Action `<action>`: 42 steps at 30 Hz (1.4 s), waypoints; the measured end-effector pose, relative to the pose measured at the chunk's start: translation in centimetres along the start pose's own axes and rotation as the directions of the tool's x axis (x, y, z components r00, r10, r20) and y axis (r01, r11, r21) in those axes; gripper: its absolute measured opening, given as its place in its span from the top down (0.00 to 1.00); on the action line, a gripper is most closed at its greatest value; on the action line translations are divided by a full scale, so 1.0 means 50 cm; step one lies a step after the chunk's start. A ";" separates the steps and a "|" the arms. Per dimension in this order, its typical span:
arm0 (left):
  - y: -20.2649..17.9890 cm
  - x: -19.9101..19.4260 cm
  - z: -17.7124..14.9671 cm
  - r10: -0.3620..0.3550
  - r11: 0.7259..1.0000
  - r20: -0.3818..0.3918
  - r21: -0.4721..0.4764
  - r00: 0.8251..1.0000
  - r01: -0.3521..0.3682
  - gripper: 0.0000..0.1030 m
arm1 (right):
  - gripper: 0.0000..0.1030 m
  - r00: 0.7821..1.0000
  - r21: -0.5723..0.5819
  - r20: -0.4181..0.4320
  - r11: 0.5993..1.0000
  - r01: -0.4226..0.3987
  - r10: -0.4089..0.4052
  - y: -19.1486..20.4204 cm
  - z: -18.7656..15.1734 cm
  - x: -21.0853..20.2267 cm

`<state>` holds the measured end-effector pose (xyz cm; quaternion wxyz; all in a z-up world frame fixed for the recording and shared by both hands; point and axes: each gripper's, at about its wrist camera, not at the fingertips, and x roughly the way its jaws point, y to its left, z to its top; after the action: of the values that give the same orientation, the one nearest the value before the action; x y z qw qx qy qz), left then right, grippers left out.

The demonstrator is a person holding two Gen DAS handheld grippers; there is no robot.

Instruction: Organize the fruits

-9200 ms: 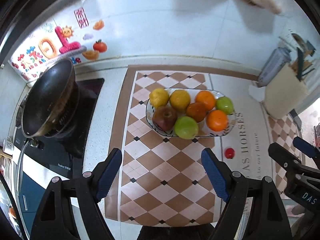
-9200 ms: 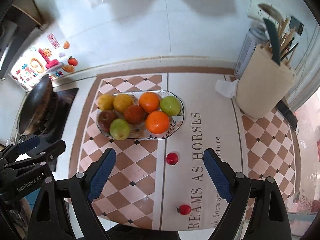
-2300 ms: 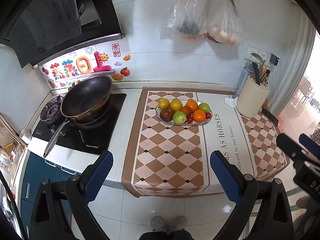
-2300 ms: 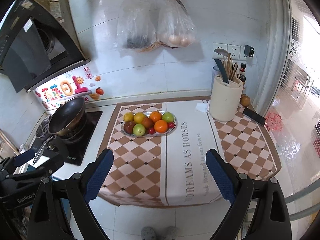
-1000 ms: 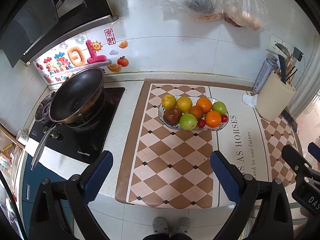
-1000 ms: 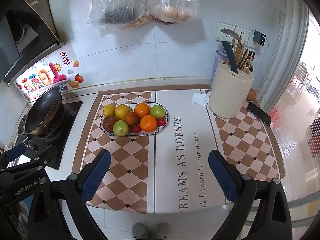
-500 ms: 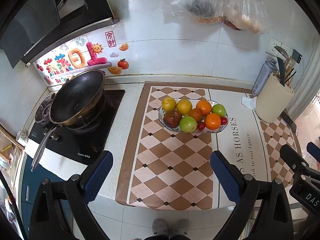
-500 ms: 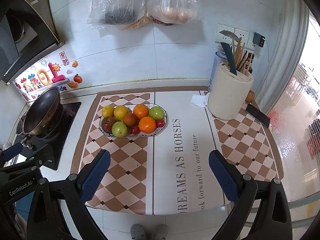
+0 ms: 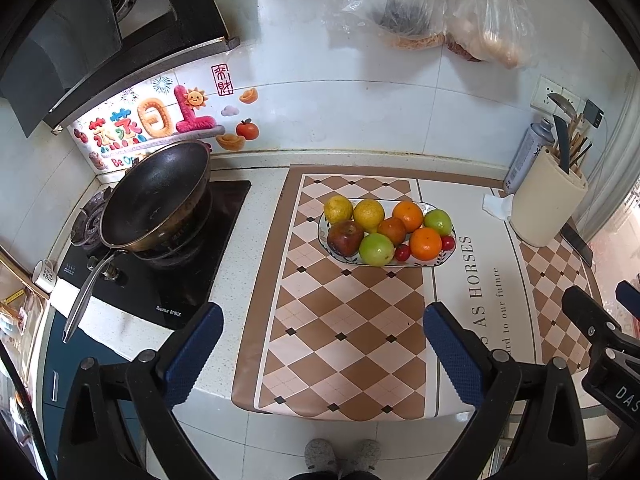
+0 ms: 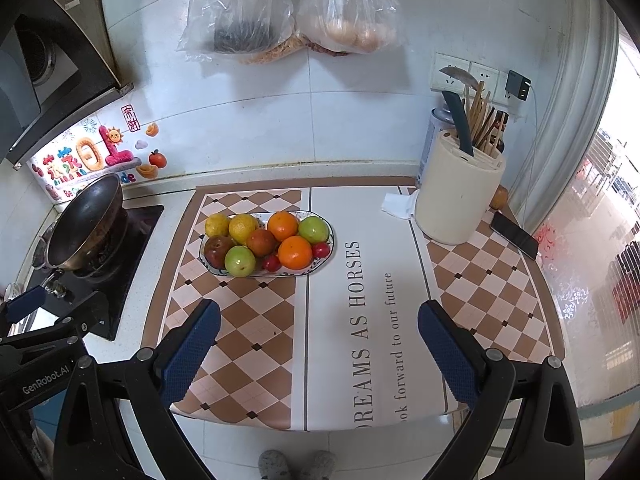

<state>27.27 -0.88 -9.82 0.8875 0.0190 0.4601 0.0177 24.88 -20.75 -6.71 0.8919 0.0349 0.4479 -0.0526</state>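
The two small red cherry tomatoes (image 9: 402, 252) that earlier lay loose on the checkered mat are now in the oval patterned fruit plate (image 9: 434, 262), tucked among the oranges and green apples. Both grippers, the left gripper (image 9: 320, 346) and the right gripper (image 10: 319, 336), have pulled back from close above the counter to well clear of its front edge, jaws wide and empty.

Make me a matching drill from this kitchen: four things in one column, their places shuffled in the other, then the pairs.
Things:
1. wok
2. cherry tomatoes
3. phone
4. plastic bags

Places:
A. on the fruit plate
B. hanging on the tiled wall
C. on the stove
D. on the mat right of the utensil holder

Pairs: 1-C, 2-A, 3-D, 4-B
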 end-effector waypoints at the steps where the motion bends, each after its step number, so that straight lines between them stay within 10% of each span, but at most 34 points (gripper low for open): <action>1: 0.000 0.000 0.000 0.002 1.000 0.000 0.000 1.000 -0.002 0.01 | 0.02 1.000 0.001 0.000 1.000 -0.001 0.001 0.000 0.000 0.000; 42: 0.002 -0.010 0.003 0.029 1.000 0.021 0.001 0.999 -0.029 0.01 | 0.02 1.000 -0.015 0.001 1.000 -0.012 0.012 0.002 0.006 0.007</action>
<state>27.11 -0.82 -9.32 0.8920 0.0261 0.4504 0.0300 25.33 -20.72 -6.83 0.8926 0.0308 0.4476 -0.0439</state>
